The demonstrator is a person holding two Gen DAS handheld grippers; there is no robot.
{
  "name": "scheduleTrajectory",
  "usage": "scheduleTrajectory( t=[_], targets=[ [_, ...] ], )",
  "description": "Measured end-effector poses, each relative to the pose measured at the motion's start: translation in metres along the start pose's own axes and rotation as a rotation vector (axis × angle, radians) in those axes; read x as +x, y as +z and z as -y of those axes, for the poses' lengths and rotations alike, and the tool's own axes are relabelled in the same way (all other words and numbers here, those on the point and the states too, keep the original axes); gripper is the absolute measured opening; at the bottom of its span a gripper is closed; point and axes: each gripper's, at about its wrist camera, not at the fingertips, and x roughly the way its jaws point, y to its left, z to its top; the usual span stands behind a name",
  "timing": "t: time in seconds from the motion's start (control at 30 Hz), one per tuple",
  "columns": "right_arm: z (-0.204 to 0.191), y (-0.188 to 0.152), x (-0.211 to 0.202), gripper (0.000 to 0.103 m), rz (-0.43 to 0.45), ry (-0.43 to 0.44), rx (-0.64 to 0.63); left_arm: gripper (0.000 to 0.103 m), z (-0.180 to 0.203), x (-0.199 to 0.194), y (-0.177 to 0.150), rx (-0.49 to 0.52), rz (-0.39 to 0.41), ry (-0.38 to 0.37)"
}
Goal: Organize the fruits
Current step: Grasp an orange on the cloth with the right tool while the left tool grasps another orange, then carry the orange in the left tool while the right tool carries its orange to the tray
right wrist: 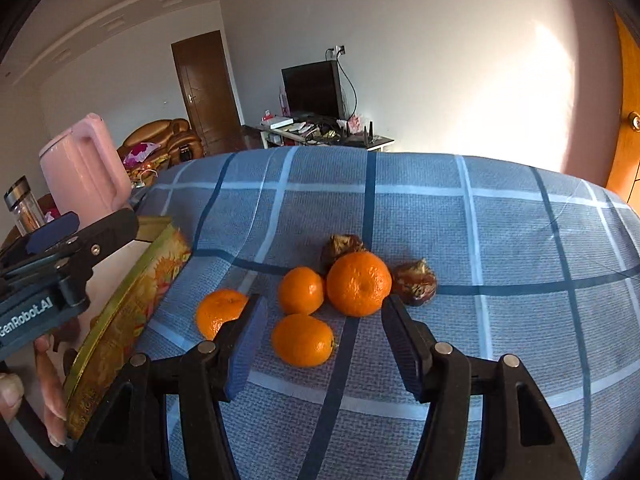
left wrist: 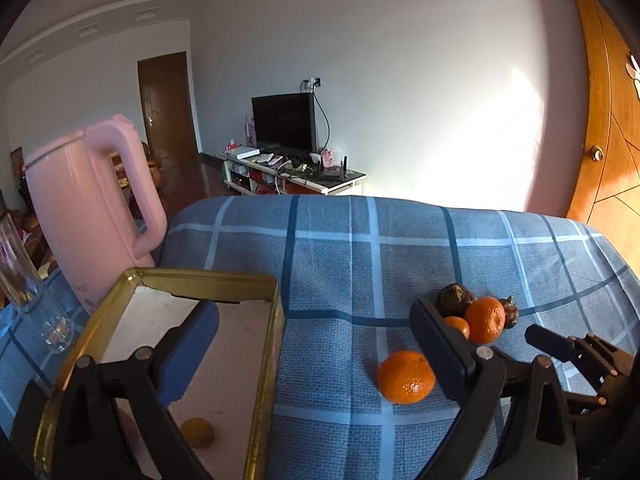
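- Living room, TV (left wrist: 283,123) on far wall; table w/ blue check cloth (right wrist: 500,240) fills the front. Cloth soft and rumpled, so round fruit could roll if nudged.
- Pink kettle (left wrist: 86,216) and glass (left wrist: 30,280) stand just beside the tin (left wrist: 264,360); a wide swing of the left gripper (left wrist: 308,352) might tip the glass.
- Tin holds one yellowish fruit (left wrist: 197,432) at its near end; rim is raised, a low carry could clip it.
- Left gripper: jaws wide, nothing held, one finger over the tin.
- Right gripper (right wrist: 322,332): half open, empty, just behind the near orange (right wrist: 303,340).
- Oranges (right wrist: 359,283) and 2 dark fruits (right wrist: 414,283) sit bunched, touching: closing on one prob. shoves its neighbours.
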Motion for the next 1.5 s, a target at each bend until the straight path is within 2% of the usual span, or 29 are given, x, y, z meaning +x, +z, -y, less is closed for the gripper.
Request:
scheduleTrajectory(
  t=[0.07, 0.2, 0.33, 0.37, 0.47, 0.6, 0.7, 0.8, 0.87, 0.9, 1.0, 1.03, 1.07, 1.23, 1.33, 1.47, 1.5],
  targets=[
    [-0.004, -0.003, 0.003, 0.061, -0.011, 0.002, -0.021, 0.098, 0.005, 0.003, -0.002, 0.018, 0.008, -0.009],
    [-0.008, -0.008, 0.018, 0.061, -0.050, 0.043, -0.037, 0.099, 0.017, 0.001, -0.003, 0.077, 0.080, -0.012],
    [-0.012, -0.009, 0.027, 0.059, -0.084, 0.028, -0.057, 0.099, 0.015, 0.005, -0.003, 0.057, 0.034, -0.095],
    [-0.011, -0.009, 0.029, 0.059, -0.094, 0.030, -0.052, 0.099, 0.014, 0.004, -0.004, 0.053, 0.036, -0.087],
    [-0.002, -0.008, 0.036, 0.046, -0.132, 0.060, -0.017, 0.099, 0.009, 0.011, -0.005, 0.036, 0.020, -0.088],
    [0.001, -0.010, 0.034, 0.045, -0.127, 0.068, -0.009, 0.099, 0.015, 0.006, -0.008, 0.070, 0.053, -0.089],
    [0.004, -0.013, 0.021, 0.045, -0.098, 0.029, -0.031, 0.099, 0.019, 0.007, -0.012, 0.088, 0.042, -0.123],
    [0.014, -0.019, 0.004, 0.045, -0.074, -0.020, -0.028, 0.098, 0.025, 0.016, -0.016, 0.106, 0.004, -0.138],
    [0.024, -0.020, -0.002, 0.045, -0.061, -0.037, -0.007, 0.088, 0.029, 0.025, -0.019, 0.110, -0.035, -0.163],
    [0.028, -0.019, -0.003, 0.045, -0.057, -0.045, 0.003, 0.079, 0.031, 0.030, -0.021, 0.115, -0.058, -0.172],
    [0.031, -0.019, -0.005, 0.045, -0.053, -0.045, 0.007, 0.076, 0.036, 0.044, -0.026, 0.119, -0.115, -0.186],
    [0.028, -0.019, -0.005, 0.045, -0.052, -0.046, -0.001, 0.069, 0.038, 0.046, -0.029, 0.130, -0.125, -0.190],
    [0.027, -0.019, -0.005, 0.045, -0.051, -0.047, -0.007, 0.066, 0.041, 0.048, -0.031, 0.145, -0.136, -0.192],
    [0.028, -0.017, -0.002, 0.045, -0.053, -0.043, -0.005, 0.068, 0.041, 0.057, -0.033, 0.122, -0.183, -0.251],
    [0.027, -0.016, 0.001, 0.045, -0.055, -0.044, -0.008, 0.075, 0.041, 0.065, -0.034, 0.107, -0.231, -0.290],
    [0.025, -0.016, 0.003, 0.045, -0.060, -0.045, -0.012, 0.075, 0.045, 0.067, -0.036, 0.118, -0.240, -0.293],
    [0.025, -0.016, 0.003, 0.045, -0.061, -0.043, -0.010, 0.070, 0.047, 0.067, -0.036, 0.126, -0.242, -0.299]
  ],
)
